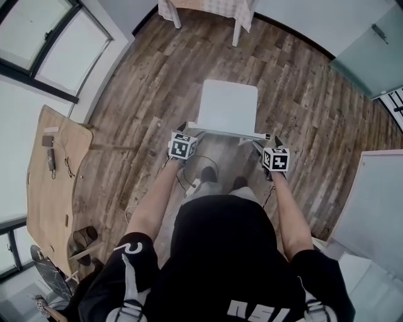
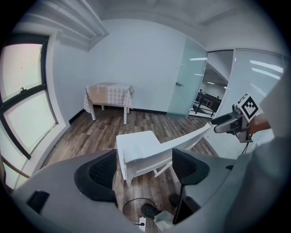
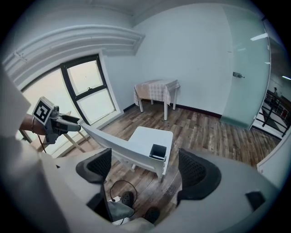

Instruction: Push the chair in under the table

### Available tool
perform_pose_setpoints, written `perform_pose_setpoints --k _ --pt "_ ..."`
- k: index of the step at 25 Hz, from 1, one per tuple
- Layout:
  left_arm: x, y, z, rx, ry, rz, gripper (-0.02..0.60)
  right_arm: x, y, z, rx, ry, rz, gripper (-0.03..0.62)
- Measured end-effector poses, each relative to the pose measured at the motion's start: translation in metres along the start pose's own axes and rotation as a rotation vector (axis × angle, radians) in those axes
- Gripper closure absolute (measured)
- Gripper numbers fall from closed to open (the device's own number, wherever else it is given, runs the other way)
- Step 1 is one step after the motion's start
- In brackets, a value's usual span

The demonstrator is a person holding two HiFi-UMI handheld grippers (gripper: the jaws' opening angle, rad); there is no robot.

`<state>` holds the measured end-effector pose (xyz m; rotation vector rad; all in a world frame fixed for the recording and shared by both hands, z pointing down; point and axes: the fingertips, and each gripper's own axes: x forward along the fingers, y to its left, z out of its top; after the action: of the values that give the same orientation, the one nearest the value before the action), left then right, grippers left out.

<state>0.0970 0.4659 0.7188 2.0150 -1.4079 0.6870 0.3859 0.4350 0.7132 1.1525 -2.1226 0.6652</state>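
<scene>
Hovering behind the chair, jaws wide apart and empty, left gripper and right gripper are risking an uneven shove slewing it past the worktop.

The head view looks steeply down from above the person onto the chair and wooden floor, with the counter at its top edge. Each gripper view sits close behind one end of the chair's backrest, facing across the room to that counter. The left one catches the right hand-held gripper, the right one the left hand-held gripper.
</scene>
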Motion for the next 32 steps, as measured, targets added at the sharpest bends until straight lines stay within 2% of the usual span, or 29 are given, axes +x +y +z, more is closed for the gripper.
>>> perform_pose_setpoints --k 8,17,22,27,32 --pt "0.028 -0.007 -0.007 -0.004 0.034 -0.038 0.202 0.023 -0.011 -0.007 0.032 0.002 -0.013 0.117" --pt "0.034 -0.009 -0.004 -0.035 0.057 -0.035 0.198 0.037 -0.008 0.001 0.055 -0.014 0.006 0.123" --pt "0.033 -0.009 -0.003 -0.048 0.081 -0.032 0.198 0.038 -0.008 0.0 0.108 -0.001 0.032 0.129" --pt "0.034 -0.006 -0.001 -0.067 0.077 -0.023 0.198 0.042 -0.007 0.005 0.097 -0.015 0.034 0.132" --pt "0.03 0.006 0.008 -0.133 0.041 -0.033 0.199 0.049 -0.003 0.019 0.086 -0.009 0.041 0.127"
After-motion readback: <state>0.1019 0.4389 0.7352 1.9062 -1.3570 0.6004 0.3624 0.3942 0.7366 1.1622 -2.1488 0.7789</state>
